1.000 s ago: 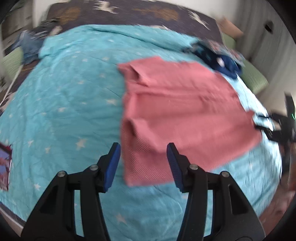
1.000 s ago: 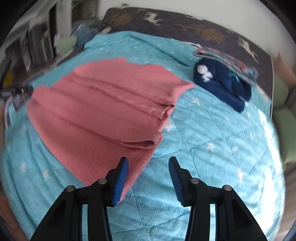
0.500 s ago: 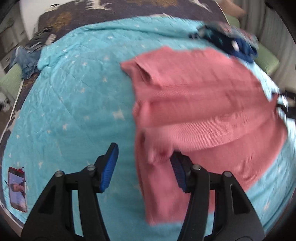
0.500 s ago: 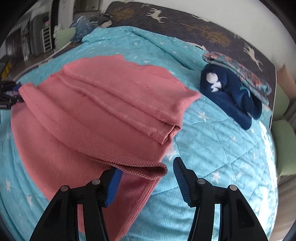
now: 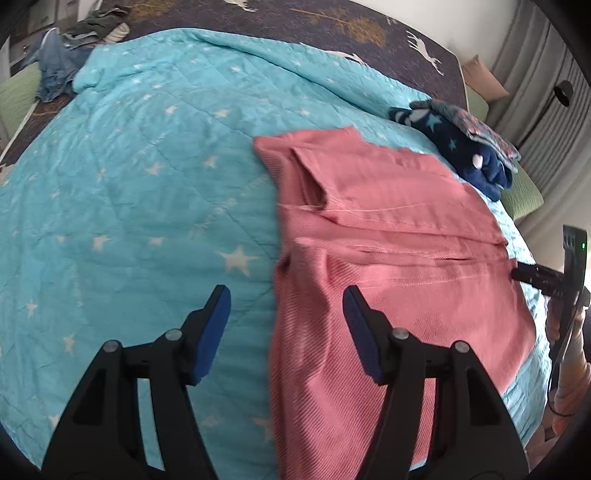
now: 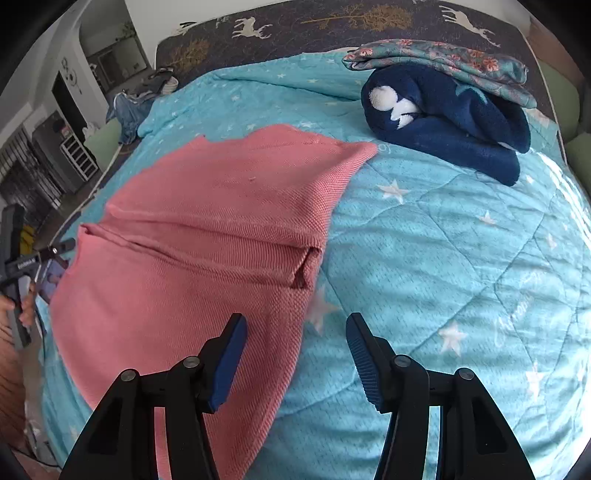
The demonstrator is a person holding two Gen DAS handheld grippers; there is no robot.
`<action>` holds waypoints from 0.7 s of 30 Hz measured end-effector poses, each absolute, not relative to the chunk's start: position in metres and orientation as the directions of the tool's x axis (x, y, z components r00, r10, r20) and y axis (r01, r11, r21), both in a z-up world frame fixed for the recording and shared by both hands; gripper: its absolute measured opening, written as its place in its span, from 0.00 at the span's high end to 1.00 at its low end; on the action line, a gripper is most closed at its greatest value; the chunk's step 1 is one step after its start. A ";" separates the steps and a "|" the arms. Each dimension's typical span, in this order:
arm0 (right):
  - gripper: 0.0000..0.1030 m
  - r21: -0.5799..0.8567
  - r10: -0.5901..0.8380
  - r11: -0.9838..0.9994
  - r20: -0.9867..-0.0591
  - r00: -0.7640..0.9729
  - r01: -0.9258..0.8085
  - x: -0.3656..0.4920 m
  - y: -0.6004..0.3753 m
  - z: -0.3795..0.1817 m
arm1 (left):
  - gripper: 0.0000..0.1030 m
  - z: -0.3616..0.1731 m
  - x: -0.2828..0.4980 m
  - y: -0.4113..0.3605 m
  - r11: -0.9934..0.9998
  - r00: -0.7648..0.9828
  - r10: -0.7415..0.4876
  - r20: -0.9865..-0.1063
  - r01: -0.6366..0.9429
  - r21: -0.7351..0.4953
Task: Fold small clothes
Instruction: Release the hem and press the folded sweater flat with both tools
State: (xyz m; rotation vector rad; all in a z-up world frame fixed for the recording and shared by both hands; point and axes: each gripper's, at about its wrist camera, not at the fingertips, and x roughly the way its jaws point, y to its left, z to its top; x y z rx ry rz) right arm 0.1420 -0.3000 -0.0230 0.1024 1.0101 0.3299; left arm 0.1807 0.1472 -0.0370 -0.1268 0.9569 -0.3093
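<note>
A pink knit garment (image 5: 388,240) lies folded over itself on the turquoise star quilt (image 5: 147,184). My left gripper (image 5: 286,299) hovers over its left edge. Its jaws are opening and the blue pads press on nothing. In the right wrist view, the same garment (image 6: 207,236) spreads to the left, with a fold seam across its middle. My right gripper (image 6: 295,325) stands open above the garment's right edge, with only cloth and quilt (image 6: 443,258) below the gap. A person's hand (image 6: 22,306) holds the left gripper's handle at the left border.
A navy fleece with stars (image 6: 443,118) and a folded floral cloth (image 6: 443,62) lie beyond the garment. Blue denim clothes (image 5: 55,66) are heaped at the far left corner. A dark deer-print sheet (image 5: 332,22) runs along the far edge, and the quilt drops off close in front.
The lifted pink edge that sat between both pairs of jaws now lies flat on the garment. Both grippers have let go, opened wider and shifted along its side edges.
</note>
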 end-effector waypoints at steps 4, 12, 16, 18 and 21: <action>0.44 0.282 0.354 0.934 -0.800 0.483 -0.219 0.151 -0.300 -0.025 | 0.38 -0.038 0.185 0.133 0.953 0.547 -0.292 -0.785 0.237 -0.190; 0.60 0.292 0.370 0.928 -0.798 0.475 -0.231 0.148 -0.299 -0.026 | 0.48 -0.034 0.181 0.122 0.949 0.575 -0.285 -0.767 0.283 -0.140; 0.60 0.310 0.381 0.924 -0.791 0.479 -0.224 0.143 -0.303 -0.027 | 0.48 -0.040 0.181 0.120 0.949 0.563 -0.277 -0.779 0.289 -0.129; 0.60 0.327 0.393 0.919 -0.785 0.479 -0.218 0.144 -0.306 -0.029 | 0.48 -0.044 0.185 0.121 0.951 0.554 -0.273 -0.786 0.276 -0.135; 0.72 0.351 0.400 0.916 -0.782 0.478 -0.194 0.147 -0.311 -0.031 | 0.51 -0.044 0.190 0.124 0.955 0.553 -0.275 -0.786 0.254 -0.155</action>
